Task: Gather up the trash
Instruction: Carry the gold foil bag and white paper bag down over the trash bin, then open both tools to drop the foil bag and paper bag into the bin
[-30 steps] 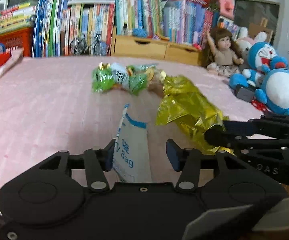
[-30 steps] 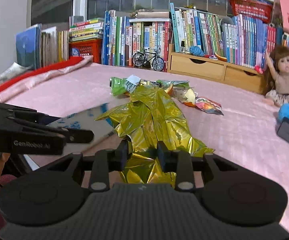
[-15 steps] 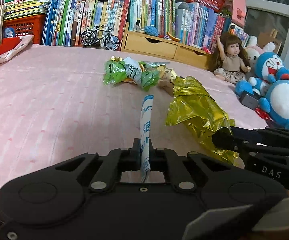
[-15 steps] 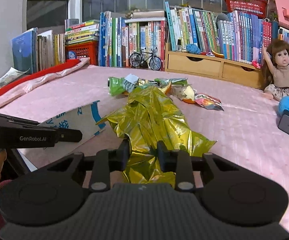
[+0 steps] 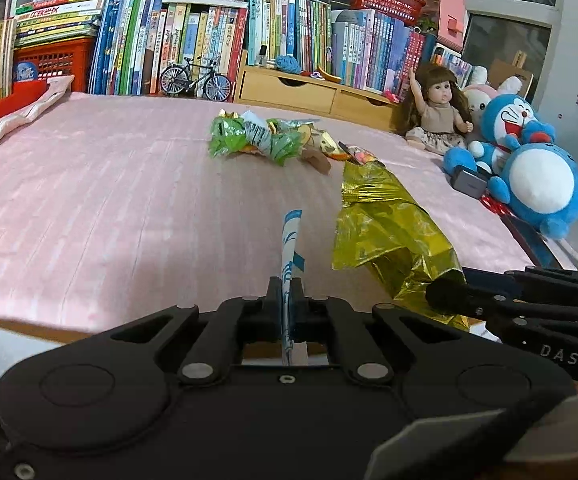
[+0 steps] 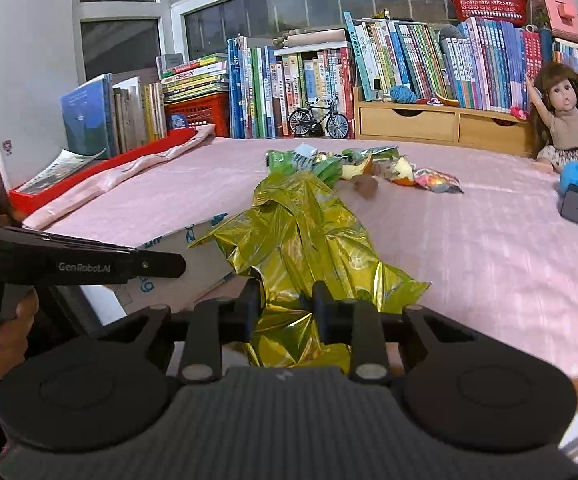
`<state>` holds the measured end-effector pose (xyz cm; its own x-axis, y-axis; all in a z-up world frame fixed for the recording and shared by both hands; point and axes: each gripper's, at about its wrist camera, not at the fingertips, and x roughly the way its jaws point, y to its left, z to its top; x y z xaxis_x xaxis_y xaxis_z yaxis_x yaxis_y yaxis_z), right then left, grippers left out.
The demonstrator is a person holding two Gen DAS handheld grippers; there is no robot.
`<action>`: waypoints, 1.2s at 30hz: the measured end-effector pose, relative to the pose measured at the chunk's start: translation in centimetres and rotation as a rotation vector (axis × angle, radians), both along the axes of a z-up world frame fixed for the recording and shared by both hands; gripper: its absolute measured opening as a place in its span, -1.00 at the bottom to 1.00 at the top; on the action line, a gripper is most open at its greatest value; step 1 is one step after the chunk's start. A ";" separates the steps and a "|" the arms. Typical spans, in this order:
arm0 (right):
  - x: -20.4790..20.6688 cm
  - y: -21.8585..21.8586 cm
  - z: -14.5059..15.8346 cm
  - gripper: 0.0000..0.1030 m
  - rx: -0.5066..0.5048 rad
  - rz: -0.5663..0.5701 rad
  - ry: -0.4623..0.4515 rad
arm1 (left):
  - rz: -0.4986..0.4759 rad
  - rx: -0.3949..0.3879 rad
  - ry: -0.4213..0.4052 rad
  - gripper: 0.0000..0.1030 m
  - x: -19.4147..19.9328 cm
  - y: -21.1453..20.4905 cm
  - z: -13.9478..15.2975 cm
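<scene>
The pink tabletop point(image 5: 89, 208) is seen with a heap of snack wrappers point(image 5: 265, 140) left near its far side. The gold foil bag point(image 6: 305, 240) is gripped at its near end by the right gripper point(image 6: 283, 308), whose jaws have just been closing on it. The paper bag point(image 5: 291, 248) is pinched edge-on in the closed left gripper point(image 5: 287, 300). Both appear lifted from a second ago, so collection can probably begin.

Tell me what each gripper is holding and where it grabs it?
The left gripper pinches the white-and-blue paper bag by its near edge. The right gripper clamps the crumpled gold foil bag at its near end.
</scene>
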<state>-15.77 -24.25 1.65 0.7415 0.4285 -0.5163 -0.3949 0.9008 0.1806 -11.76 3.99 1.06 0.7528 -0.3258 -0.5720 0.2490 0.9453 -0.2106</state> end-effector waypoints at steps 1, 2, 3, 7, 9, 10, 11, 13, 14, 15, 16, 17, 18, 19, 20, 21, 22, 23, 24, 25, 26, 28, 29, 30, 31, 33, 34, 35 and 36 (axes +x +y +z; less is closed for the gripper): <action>-0.5 -0.1 0.0 -0.38 0.008 0.002 0.006 | -0.002 -0.004 0.007 -0.95 -0.6 0.2 0.0; -1.1 -0.2 0.0 -0.38 0.015 0.000 0.013 | -0.006 -0.008 0.015 -0.95 -1.1 0.3 -0.1; -1.6 -0.2 -0.1 -0.38 0.020 0.000 0.021 | -0.009 -0.011 0.024 -0.95 -1.6 0.5 -0.2; -3.8 -0.3 -0.3 -0.40 0.036 0.004 0.042 | -0.022 -0.011 0.058 -0.95 -3.8 1.1 -0.5; -4.6 -0.4 -0.3 -0.40 0.062 0.004 0.063 | -0.029 -0.006 0.063 -0.95 -4.6 1.2 -0.5; -4.9 -0.4 -0.3 -0.41 0.073 0.007 0.075 | -0.034 0.001 0.063 -0.95 -5.1 1.2 -0.4; -5.2 -0.4 -0.3 -0.41 0.078 0.010 0.082 | -0.038 0.007 0.063 -0.95 -5.5 1.2 -0.4; -5.7 -0.4 -0.4 -0.41 0.086 0.023 0.105 | -0.050 0.012 0.076 -0.95 -6.3 1.2 -0.4; -5.9 -0.4 -0.5 -0.41 0.089 0.029 0.118 | -0.056 0.010 0.090 -0.95 -6.5 1.1 -0.5; -6.1 -0.4 -0.7 -0.41 0.088 0.035 0.131 | -0.065 0.007 0.106 -0.95 -6.8 1.0 -0.8; -6.3 -0.2 -1.0 -0.41 0.083 0.039 0.143 | -0.079 0.013 0.120 -0.95 -7.0 0.8 -1.0; -6.5 -0.1 -1.3 -0.41 0.079 0.040 0.157 | -0.086 0.025 0.131 -0.95 -7.2 0.7 -1.4; -6.6 -0.1 -1.7 -0.41 0.078 0.043 0.178 | -0.089 0.036 0.144 -0.95 -7.5 0.6 -1.8; -6.8 -0.1 -2.2 -0.41 0.079 0.044 0.195 | -0.091 0.045 0.161 -0.95 -7.6 0.4 -2.3; -6.8 0.0 -2.7 -0.41 0.081 0.043 0.216 | -0.091 0.050 0.183 -0.95 -7.7 0.3 -2.8; -6.9 0.0 -3.1 -0.41 0.078 0.041 0.231 | -0.088 0.052 0.207 -0.95 -7.7 0.2 -3.4; -6.8 0.1 -3.7 -0.41 0.073 0.039 0.249 | -0.088 0.055 0.229 -0.95 -7.8 0.2 -4.0; -6.8 0.1 -4.3 -0.41 0.071 0.035 0.267 | -0.085 0.062 0.247 -0.95 -7.8 0.1 -4.6; -6.7 0.1 -5.0 -0.41 0.071 0.028 0.286 | -0.077 0.075 0.267 -0.95 -7.7 0.0 -5.2; -6.5 0.1 -5.5 -0.41 0.071 0.027 0.305 | -0.074 0.086 0.282 -0.94 -7.6 -0.1 -5.9; -6.4 0.1 -6.2 -0.41 0.072 0.022 0.325 | -0.067 0.097 0.301 -0.94 -7.3 -0.3 -6.4; -6.1 0.1 -7.5 -0.41 0.076 0.010 0.363 | -0.050 0.103 0.350 -0.94 -6.9 -0.3 -7.8; -5.9 0.1 -8.2 -0.41 0.082 0.003 0.386 | -0.045 0.096 0.379 -0.94 -6.6 -0.2 -8.4; -5.7 0.1 -8.8 -0.41 0.088 -0.006 0.401 | -0.041 0.086 0.401 -0.94 -6.3 0.0 -9.0; -5.5 0.1 -9.5 -0.41 0.094 -0.012 0.420 | -0.038 0.078 0.423 -0.94 -6.0 0.0 -9.6; -5.1 0.1 -10.6 -0.41 0.099 -0.028 0.456 | -0.033 0.085 0.449 -0.94 -5.6 -0.1 -10.6; -4.9 0.2 -11.2 -0.41 0.102 -0.036 0.474 | -0.030 0.091 0.461 -0.94 -5.4 -0.1 -11.1; -4.7 0.1 -11.6 -0.41 0.108 -0.042 0.494 | -0.026 0.097 0.475 -0.94 -5.2 -0.1 -11.6; -4.5 0.1 -12.0 -0.41 0.115 -0.049 0.509 | -0.026 0.100 0.487 -0.94 -5.1 -0.1 -12.0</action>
